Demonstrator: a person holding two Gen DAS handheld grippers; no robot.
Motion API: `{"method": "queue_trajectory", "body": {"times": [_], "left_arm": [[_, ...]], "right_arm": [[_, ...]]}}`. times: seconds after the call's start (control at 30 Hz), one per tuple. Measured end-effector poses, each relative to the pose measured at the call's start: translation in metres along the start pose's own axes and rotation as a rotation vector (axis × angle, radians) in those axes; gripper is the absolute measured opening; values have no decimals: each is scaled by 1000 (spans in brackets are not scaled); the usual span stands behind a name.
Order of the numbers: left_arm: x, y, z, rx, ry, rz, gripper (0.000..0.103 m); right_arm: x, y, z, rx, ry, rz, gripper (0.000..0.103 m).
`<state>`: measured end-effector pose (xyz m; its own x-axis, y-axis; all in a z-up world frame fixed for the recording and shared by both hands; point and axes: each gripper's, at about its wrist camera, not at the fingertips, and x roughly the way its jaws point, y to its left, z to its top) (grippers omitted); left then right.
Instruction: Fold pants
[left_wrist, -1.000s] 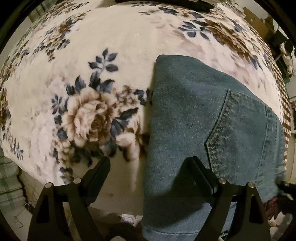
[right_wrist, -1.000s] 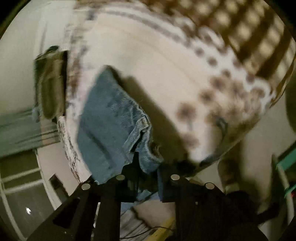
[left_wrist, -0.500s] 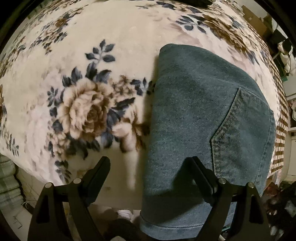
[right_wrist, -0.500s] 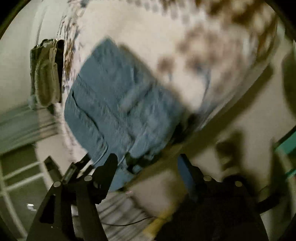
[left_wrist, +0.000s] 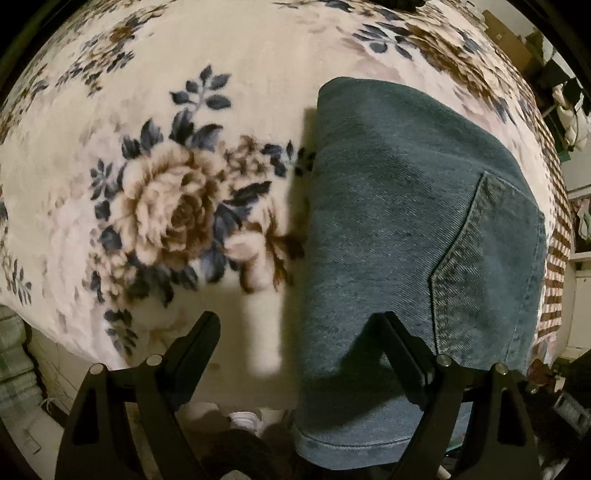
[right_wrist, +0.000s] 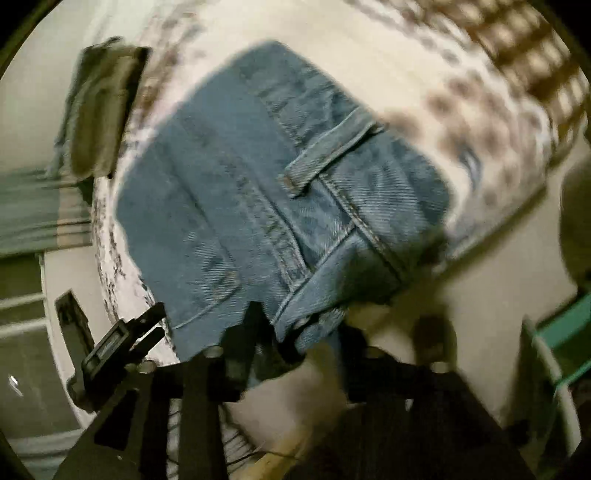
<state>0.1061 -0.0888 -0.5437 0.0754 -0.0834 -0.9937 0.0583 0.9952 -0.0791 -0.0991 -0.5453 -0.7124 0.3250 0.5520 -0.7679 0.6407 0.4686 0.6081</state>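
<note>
The blue denim pants (left_wrist: 399, 229) lie folded on a floral blanket (left_wrist: 155, 206), back pocket up, their hem hanging over the near edge. My left gripper (left_wrist: 299, 332) is open; its right finger rests over the denim, its left over the blanket. In the right wrist view the pants (right_wrist: 266, 192) show the waistband and a belt loop. My right gripper (right_wrist: 299, 332) hovers at the waistband corner with its jaws apart; the blur hides whether it touches the cloth.
The blanket's near edge drops to the floor below my left gripper. An olive garment (right_wrist: 99, 110) lies at the bed's far end. A checked brown cover (left_wrist: 557, 258) runs along the right. Shelving (right_wrist: 554, 350) stands at the right.
My right gripper let go of the waistband, opened, and has moved back in close to the waistband corner. My left gripper stayed open and shifted slightly nearer.
</note>
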Motion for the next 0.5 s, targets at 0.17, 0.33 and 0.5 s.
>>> {"method": "queue_trajectory", "body": {"times": [0.17,0.33,0.5], "left_arm": [[-7,0,4,6,-20,-13,87],[-5,1,18,0,-38,-39,87],[6,4,27,-12,-29,-89,92]], "right_arm": [[-55,-14,22,39,-150,-19,71],[-34,-38,62,112,-135,38,76],[6,-22,76,22,-56,24,69]]}}
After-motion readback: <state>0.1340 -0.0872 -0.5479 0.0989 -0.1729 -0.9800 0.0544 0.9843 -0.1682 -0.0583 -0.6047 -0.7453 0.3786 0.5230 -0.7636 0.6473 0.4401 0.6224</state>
